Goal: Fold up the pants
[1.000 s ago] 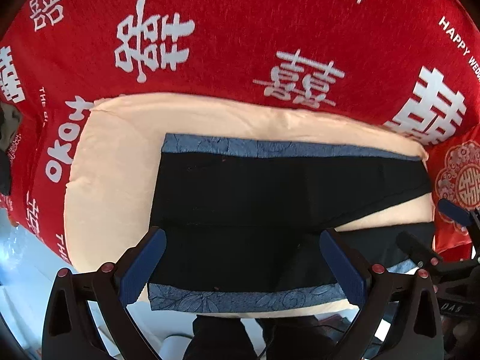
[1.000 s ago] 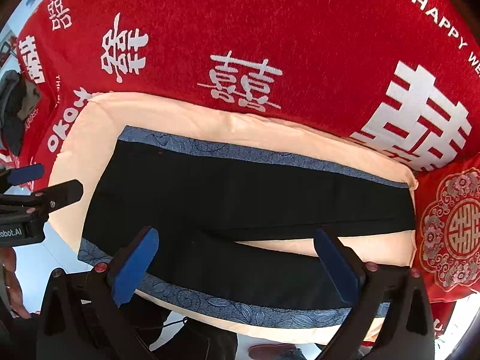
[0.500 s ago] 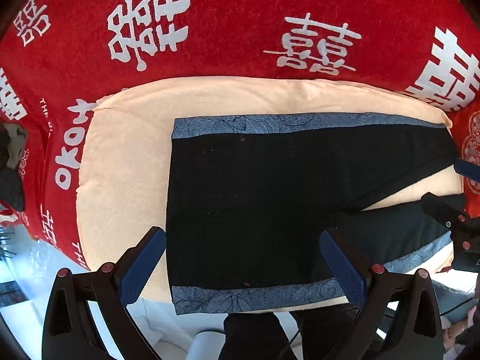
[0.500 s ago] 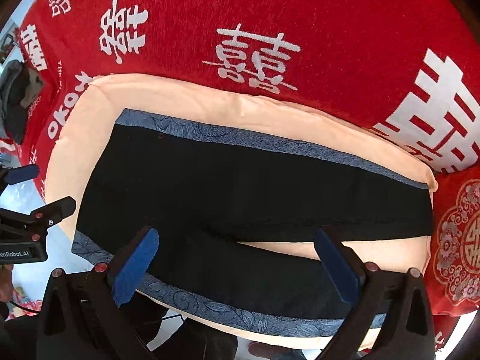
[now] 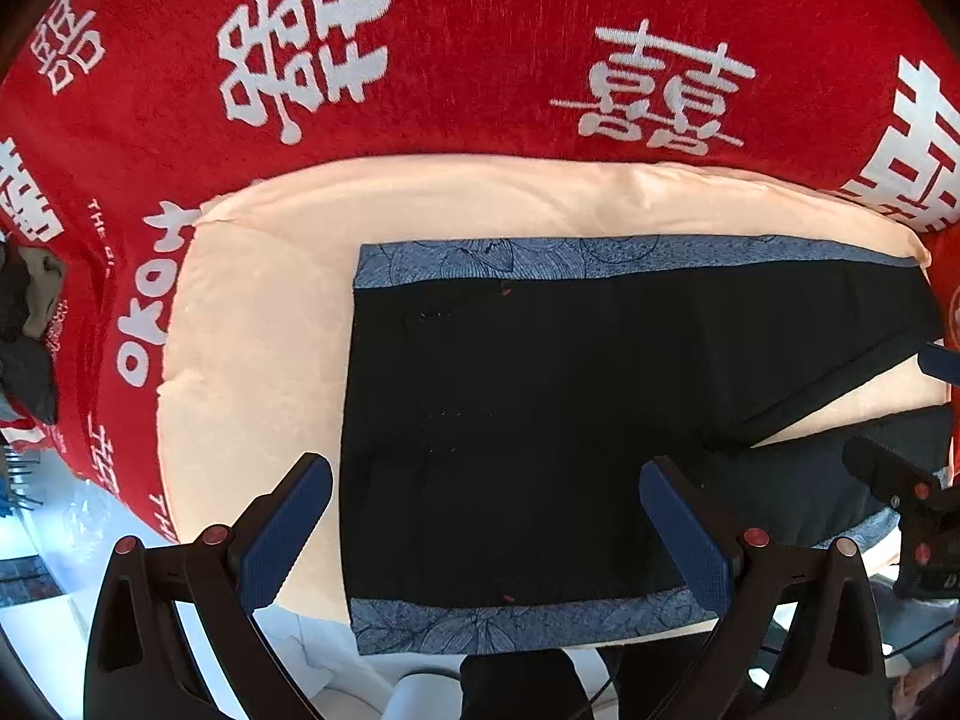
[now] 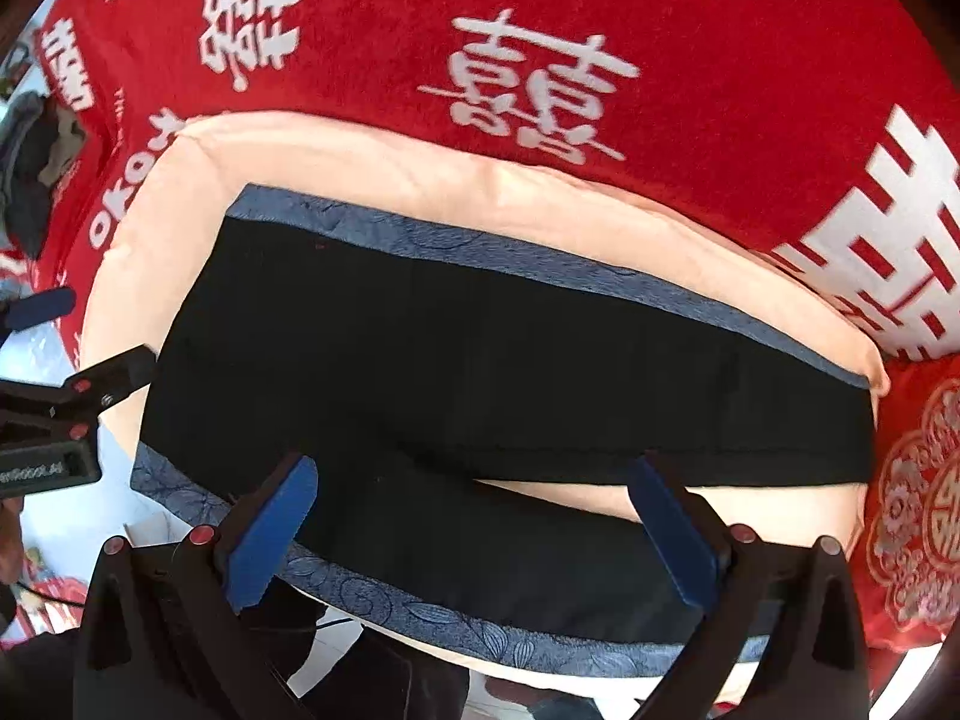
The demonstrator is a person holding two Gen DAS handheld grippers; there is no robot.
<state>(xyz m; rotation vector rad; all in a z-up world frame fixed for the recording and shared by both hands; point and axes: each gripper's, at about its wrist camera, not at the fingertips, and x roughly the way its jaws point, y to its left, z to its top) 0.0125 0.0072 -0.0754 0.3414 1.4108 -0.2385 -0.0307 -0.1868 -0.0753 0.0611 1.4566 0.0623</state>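
1. The black pants (image 5: 540, 420) lie flat and unfolded on a peach cloth (image 5: 252, 324), which sits on a red cover with white characters (image 5: 480, 30).
2. In the left wrist view the waist end is at 9 o'clock and the legs run toward 3 o'clock, parting in a narrow V that shows peach cloth between them.
3. Blue patterned bands (image 6: 540, 264) edge the pants along the 12 and 6 o'clock sides.
4. The left claw (image 5: 486, 522) is spread wide and grips nothing; it hangs over the near waist part.
5. The right claw (image 6: 474, 516) is also spread wide and holds nothing, above the near leg.
6. A dark heap of clothing (image 5: 24, 348) lies on the red cover at 9 o'clock.
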